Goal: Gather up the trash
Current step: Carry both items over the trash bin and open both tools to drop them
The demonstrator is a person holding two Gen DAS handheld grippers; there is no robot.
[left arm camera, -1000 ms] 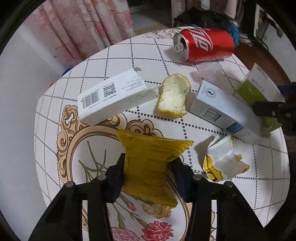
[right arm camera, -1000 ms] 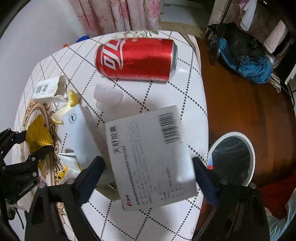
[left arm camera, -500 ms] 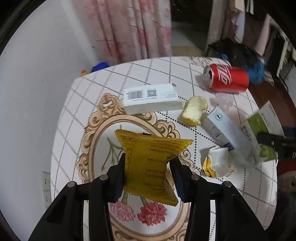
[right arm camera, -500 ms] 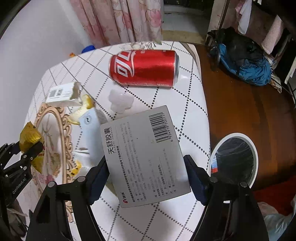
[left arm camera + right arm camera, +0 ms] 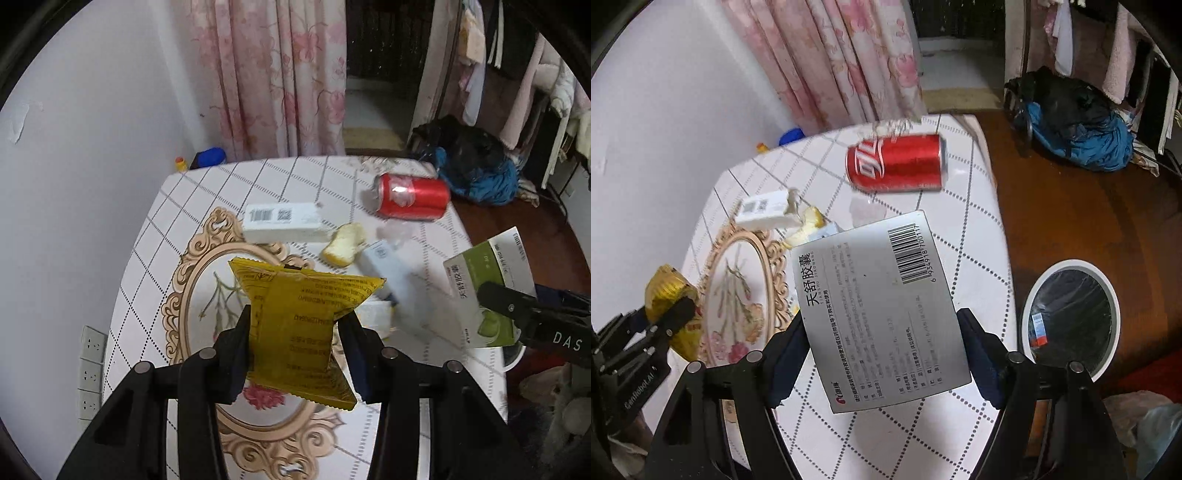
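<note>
We hold the left tool (image 5: 295, 347) pinched on a yellow snack wrapper (image 5: 299, 321), its two fingers pressed into the wrapper's sides so the foil bulges above them, lifted clear of the surface (image 5: 184, 206). In the right wrist view that wrapper shows as a crumpled gold lump at nine o'clock (image 5: 666, 295), above the surface's left edge. Our right tool (image 5: 884, 354) grips a flat medicine box (image 5: 879, 306), grey side with a barcode facing the camera, one finger against each long edge; in the left wrist view the same box appears at three o'clock with its green face showing (image 5: 484, 284). It too is held off the surface. Lying on the white checked cloth we see a red soda can (image 5: 897, 162) on its side toward twelve o'clock, a long white carton with a barcode (image 5: 282, 221) near the middle, a piece of yellow fruit peel (image 5: 345, 245) just beside that carton's right end, and a pale blue-white box (image 5: 384, 262) next to the peel, blurred. On the brown floor at four o'clock in the right wrist view stands a round white bin (image 5: 1071, 321) lined with a black bag, beside the surface's edge, with a small scrap inside. A pink flowered curtain (image 5: 280, 74) hangs behind.
</note>
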